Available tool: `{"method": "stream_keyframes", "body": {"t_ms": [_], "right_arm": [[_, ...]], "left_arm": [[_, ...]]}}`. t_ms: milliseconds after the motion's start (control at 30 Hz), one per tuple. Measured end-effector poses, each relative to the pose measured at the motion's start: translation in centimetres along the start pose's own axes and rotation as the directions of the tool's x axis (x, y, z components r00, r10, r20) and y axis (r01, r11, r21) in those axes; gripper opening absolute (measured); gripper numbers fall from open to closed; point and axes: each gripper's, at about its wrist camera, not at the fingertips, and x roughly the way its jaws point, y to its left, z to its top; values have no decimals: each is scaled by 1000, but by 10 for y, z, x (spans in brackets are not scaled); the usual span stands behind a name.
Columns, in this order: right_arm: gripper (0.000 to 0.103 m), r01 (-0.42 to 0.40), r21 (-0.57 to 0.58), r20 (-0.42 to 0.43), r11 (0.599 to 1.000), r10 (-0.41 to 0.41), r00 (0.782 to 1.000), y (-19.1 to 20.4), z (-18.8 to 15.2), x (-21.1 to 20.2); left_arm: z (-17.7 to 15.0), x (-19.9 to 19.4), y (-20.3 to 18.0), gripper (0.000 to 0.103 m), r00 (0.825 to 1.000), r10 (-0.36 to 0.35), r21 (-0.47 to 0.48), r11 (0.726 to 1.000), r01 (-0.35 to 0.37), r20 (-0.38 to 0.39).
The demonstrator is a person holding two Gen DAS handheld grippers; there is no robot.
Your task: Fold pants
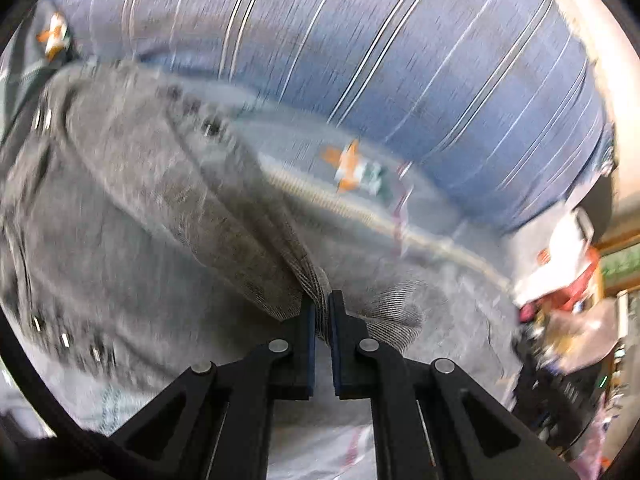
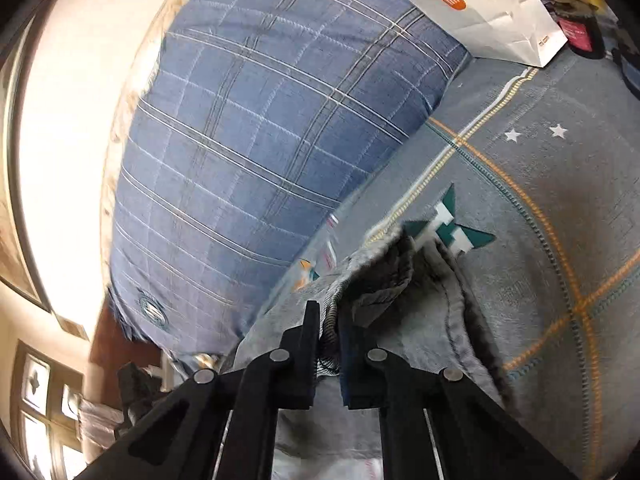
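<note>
Grey denim pants (image 1: 132, 208) lie spread across a bed in the left wrist view, blurred by motion. My left gripper (image 1: 322, 304) is shut on a bunched fold of the pants, which rises in a ridge from the jaws toward the upper left. In the right wrist view my right gripper (image 2: 328, 316) is shut on a hem edge of the same pants (image 2: 400, 280), and the cloth hangs crumpled just past the fingertips. Below both grippers lies the grey bedsheet (image 2: 540, 240) with orange stitched lines.
A large blue plaid pillow (image 2: 248, 140) lies beyond the pants, next to a pale wall. A white paper bag (image 2: 480, 4) with an orange logo stands at the sheet's far edge, with clutter (image 1: 560, 320) beside it. A window (image 2: 40, 420) shows at lower left.
</note>
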Motion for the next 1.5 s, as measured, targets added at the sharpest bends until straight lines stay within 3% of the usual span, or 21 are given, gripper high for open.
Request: {"method": "stream_keyframes", "body": {"t_ms": [67,133,200,267,333,400,500,567,667,767,800,900,933,1033,1067,1133,1200,1300,1400,1500], "right_arm": [[9,109,5,-60,994,-109,992,-9,0,12],[9,147,56,-123,988,-139,983,-24,-5,22],[8,150,91,-124,985,-138,983,-31,-6,20],[8,154,49,-85,987,-149,985,-21,-8,9],[6,165,3,-41,986,-165,985,-13,-11,0],[6,221,-14,-27,975,-221,975,-18,-16,-3],[6,265,11,-121,964,-261,958,-38,-22,11],[6,229,66,-170,971,-215,962,-47,-23,19],[6,133,62,-34,989,-131,991,-34,-16,-3],[12,130,3,93,992,-130,987,-22,-13,-23],[23,112,4,96,994,-112,989,-20,-13,-22],[92,65,12,70,998,-66,995,-14,-16,-12],[93,70,12,62,997,-71,996,-12,-18,-7],[91,181,1,19,983,-181,983,-21,-22,8],[83,195,19,-5,981,-195,981,-28,-22,12],[57,164,82,-69,983,-159,985,-45,-23,20],[51,157,88,-84,984,-150,985,-48,-24,18],[50,201,18,-52,979,-200,978,-31,-31,6],[50,305,-23,-51,952,-306,951,-24,-36,15],[50,226,29,-156,974,-219,963,-37,-43,31]], "left_arm": [[-19,19,6,5,998,43,1,999,-43,-39],[-31,28,14,5,997,53,-30,998,-54,-56],[-34,22,12,5,999,44,-18,999,-45,-30],[-36,11,6,6,998,52,20,998,-53,24],[-40,13,0,7,992,115,89,989,-119,57],[-43,27,0,7,987,159,124,979,-162,32],[-47,32,-2,7,985,166,143,975,-171,44],[-50,30,-9,7,983,173,170,969,-182,65],[-55,28,-9,7,983,172,184,966,-182,71],[-59,15,-1,7,988,125,180,974,-139,89],[-63,8,-3,7,988,110,200,971,-131,110],[-71,13,-4,7,985,138,242,957,-159,102],[-73,21,-3,7,980,173,251,949,-192,94],[-73,28,7,7,985,150,208,964,-165,82],[-73,25,8,7,987,140,204,967,-155,84],[-74,21,9,7,987,134,199,969,-148,83],[-75,19,11,7,988,131,201,969,-144,75],[-75,15,16,11,991,117,194,972,-129,68],[-68,16,20,32,991,118,184,975,-128,63],[-67,5,18,60,996,65,197,978,-76,62]]}}
